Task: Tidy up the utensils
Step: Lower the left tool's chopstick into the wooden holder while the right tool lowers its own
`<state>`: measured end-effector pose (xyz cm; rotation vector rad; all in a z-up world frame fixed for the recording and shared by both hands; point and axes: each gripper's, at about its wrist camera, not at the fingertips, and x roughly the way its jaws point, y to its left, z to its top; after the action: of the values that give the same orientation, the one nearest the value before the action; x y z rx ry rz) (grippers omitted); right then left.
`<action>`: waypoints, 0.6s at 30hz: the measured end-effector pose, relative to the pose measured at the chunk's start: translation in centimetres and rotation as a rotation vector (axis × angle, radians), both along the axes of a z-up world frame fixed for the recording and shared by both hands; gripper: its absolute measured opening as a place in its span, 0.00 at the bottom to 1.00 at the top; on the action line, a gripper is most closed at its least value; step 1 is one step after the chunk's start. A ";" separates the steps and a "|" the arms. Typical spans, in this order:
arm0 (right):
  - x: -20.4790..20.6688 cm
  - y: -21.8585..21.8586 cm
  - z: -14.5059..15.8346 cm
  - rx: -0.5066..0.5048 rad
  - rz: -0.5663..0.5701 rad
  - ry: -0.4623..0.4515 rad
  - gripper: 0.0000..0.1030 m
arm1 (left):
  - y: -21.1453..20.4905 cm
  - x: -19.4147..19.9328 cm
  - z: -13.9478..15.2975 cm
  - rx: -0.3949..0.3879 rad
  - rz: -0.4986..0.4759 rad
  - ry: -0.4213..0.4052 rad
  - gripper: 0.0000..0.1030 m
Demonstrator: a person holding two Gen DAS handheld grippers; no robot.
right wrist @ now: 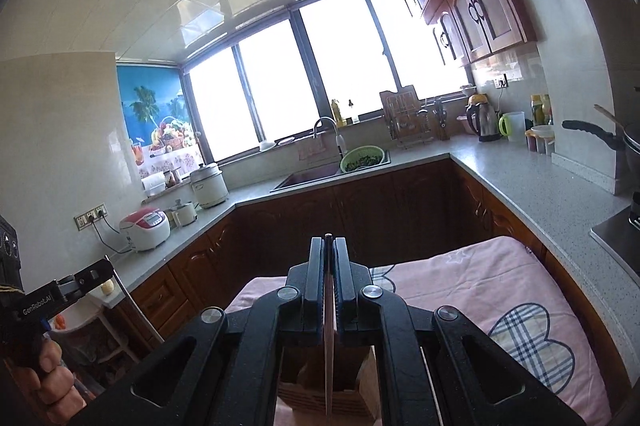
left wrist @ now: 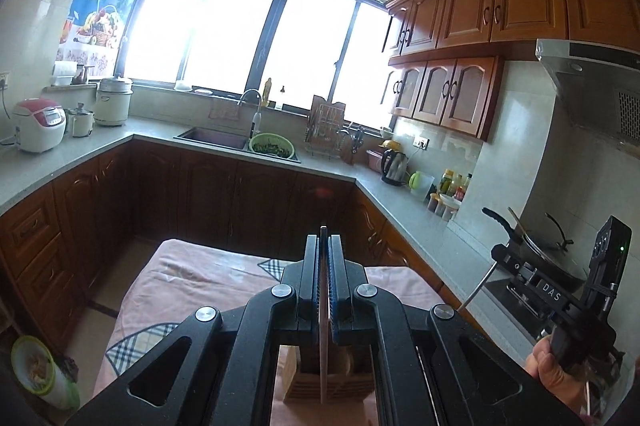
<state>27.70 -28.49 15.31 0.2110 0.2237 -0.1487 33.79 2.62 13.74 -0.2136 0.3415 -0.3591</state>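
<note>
My left gripper is shut on a thin flat metal utensil seen edge-on, hanging down between the fingers toward a wooden utensil holder on the pink cloth. My right gripper is shut on a thin flat reddish-brown utensil, also hanging down over the wooden holder. The right gripper also shows at the right of the left wrist view, with its utensil's shaft slanting down. What kind of utensil each is stays hidden.
A small table under a pink cloth with plaid patches holds the holder. Grey counters run around the kitchen with rice cookers, a sink and a kettle. A stove with a pan is at the right.
</note>
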 end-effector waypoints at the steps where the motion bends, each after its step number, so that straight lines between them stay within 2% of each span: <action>1: 0.6 -0.3 0.0 0.007 -0.003 -0.002 0.04 | -0.2 1.0 -0.3 -0.005 0.000 -0.001 0.01; 5: 3.0 -1.4 -1.0 0.025 -0.018 -0.004 0.04 | -1.1 4.7 -2.3 -0.018 0.017 0.003 0.01; 10: 5.4 -2.5 -4.0 0.041 -0.030 0.021 0.04 | -2.7 9.1 -6.3 -0.048 0.043 0.044 0.01; 18: 6.8 -3.9 -8.7 0.105 -0.025 0.041 0.04 | -5.5 14.8 -11.7 -0.070 0.079 0.114 0.01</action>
<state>34.46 -32.37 6.61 0.3148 0.2700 -0.1659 48.62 -2.83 2.01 -0.3157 0.4316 -0.2822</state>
